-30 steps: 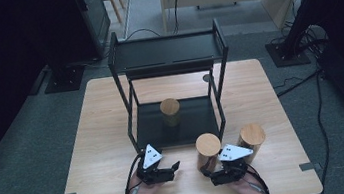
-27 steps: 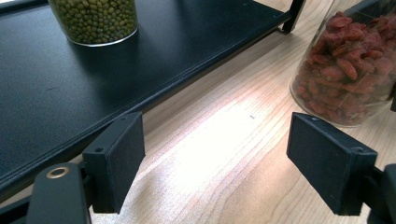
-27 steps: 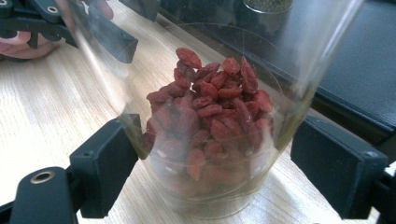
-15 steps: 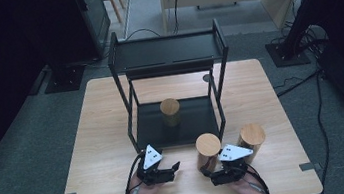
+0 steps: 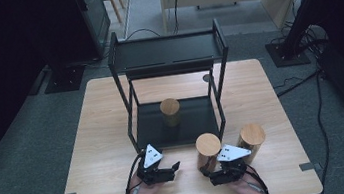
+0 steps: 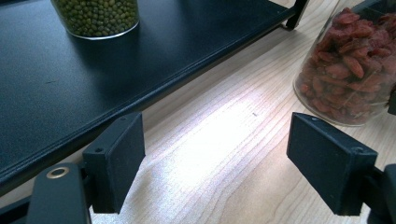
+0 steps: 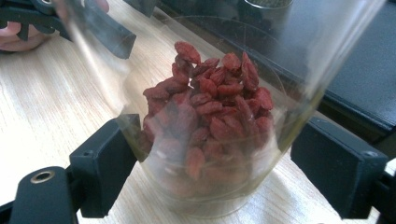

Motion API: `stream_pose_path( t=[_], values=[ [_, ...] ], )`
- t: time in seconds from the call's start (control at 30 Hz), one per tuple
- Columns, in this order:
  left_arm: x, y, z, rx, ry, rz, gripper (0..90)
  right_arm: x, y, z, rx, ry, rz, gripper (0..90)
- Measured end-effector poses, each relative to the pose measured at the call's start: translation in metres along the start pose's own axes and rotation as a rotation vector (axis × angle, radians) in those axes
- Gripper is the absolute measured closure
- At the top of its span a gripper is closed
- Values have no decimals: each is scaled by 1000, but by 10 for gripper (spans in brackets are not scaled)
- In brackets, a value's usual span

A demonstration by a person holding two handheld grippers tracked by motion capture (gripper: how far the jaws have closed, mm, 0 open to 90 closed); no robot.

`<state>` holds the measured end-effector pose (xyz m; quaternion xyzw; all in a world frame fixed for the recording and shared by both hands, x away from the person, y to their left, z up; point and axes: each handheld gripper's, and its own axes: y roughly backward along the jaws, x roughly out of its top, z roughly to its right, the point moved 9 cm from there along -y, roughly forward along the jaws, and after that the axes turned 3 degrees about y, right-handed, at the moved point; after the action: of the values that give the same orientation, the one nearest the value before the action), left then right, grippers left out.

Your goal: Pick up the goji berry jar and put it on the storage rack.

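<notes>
Nothing has really moved since the earlier frames: both grippers and all three jars sit in the same spots low on the light wooden table [image 5: 91,153].

So the clear glass jar of red dried berries with the round wooden lid [image 5: 208,151] stands in the lower middle of the high view, right in front of the right gripper [image 5: 215,174]. In the right gripper view that jar [image 7: 210,135] sits between the two black jaws, glass see-through, berries piled in the bottom half. The jaws are wide apart; the left-hand one looks like it's touching the glass or just about, the other stands clear, so no squeeze on it.

Left gripper [image 5: 172,170] is lower left of centre, jaws spread wide too, holding nothing, bare wood between them in its own view. Same jar [image 6: 348,65] shows at the upper right there, and the black metal shelf rack [image 6: 140,60] runs across the upper left.
</notes>
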<state>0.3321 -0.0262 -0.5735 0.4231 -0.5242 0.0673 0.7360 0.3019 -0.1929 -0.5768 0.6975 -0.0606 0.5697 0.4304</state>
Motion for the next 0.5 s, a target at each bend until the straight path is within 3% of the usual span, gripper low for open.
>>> stream_pose_path(
  t=[0.5],
  values=[
    [-1,-3,1,4,-3,-23,198,10,4,0,-10,-7,15,150]
  ],
)
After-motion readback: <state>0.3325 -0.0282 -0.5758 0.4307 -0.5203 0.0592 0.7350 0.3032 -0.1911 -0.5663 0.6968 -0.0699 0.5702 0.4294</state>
